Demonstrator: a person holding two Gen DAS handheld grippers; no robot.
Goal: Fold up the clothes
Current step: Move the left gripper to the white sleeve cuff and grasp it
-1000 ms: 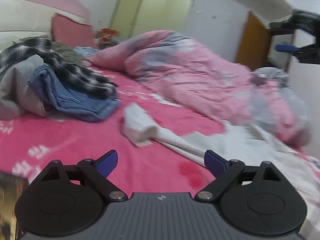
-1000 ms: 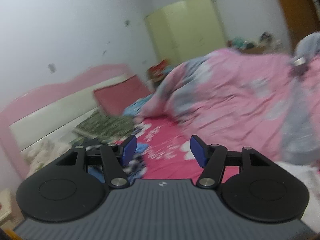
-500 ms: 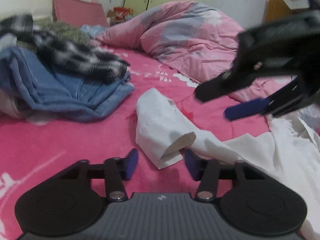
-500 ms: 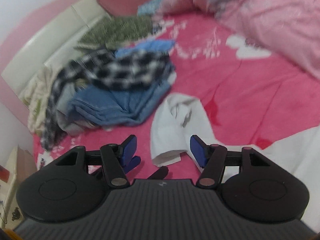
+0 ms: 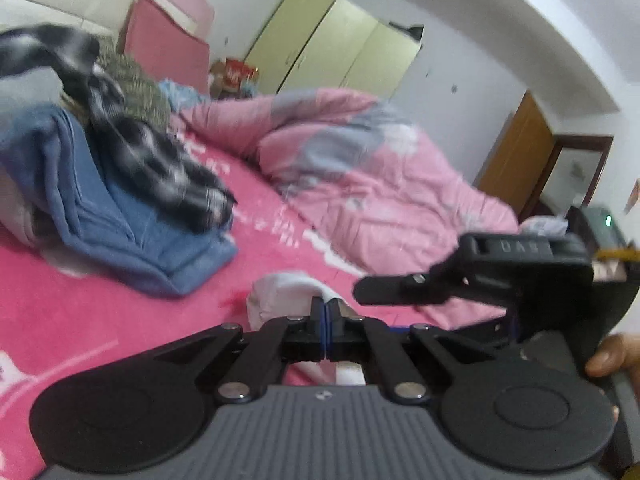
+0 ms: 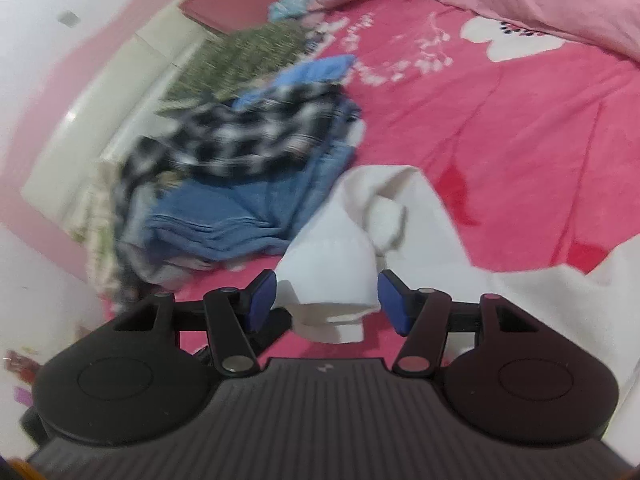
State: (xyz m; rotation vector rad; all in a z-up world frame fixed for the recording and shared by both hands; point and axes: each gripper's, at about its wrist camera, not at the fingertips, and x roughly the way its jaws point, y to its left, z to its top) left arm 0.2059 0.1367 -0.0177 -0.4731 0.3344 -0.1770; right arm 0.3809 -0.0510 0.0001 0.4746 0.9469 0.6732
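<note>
A white garment lies on the pink bed sheet (image 6: 520, 128), its sleeve (image 6: 360, 220) reaching toward me. My left gripper (image 5: 326, 314) is shut, its pads pinching the sleeve's cuff (image 5: 280, 292), with white cloth showing behind and below the jaws. My right gripper (image 6: 328, 302) stands open low over the same cuff, which sits between its blue pads without being pressed. In the left wrist view one of the right gripper's fingers (image 5: 400, 286) reaches in from the right, just beyond my shut jaws.
A pile of clothes, blue (image 6: 224, 208) under black-and-white plaid (image 6: 248, 136), sits left of the sleeve. A rumpled pink quilt (image 5: 380, 176) fills the far side of the bed. A hand (image 5: 608, 356) holds the right gripper. Wardrobe (image 5: 336, 48) and door stand behind.
The left jaws came forward to the sleeve's cuff and shut on it. The right gripper swung down from facing the room to sit low over the same cuff.
</note>
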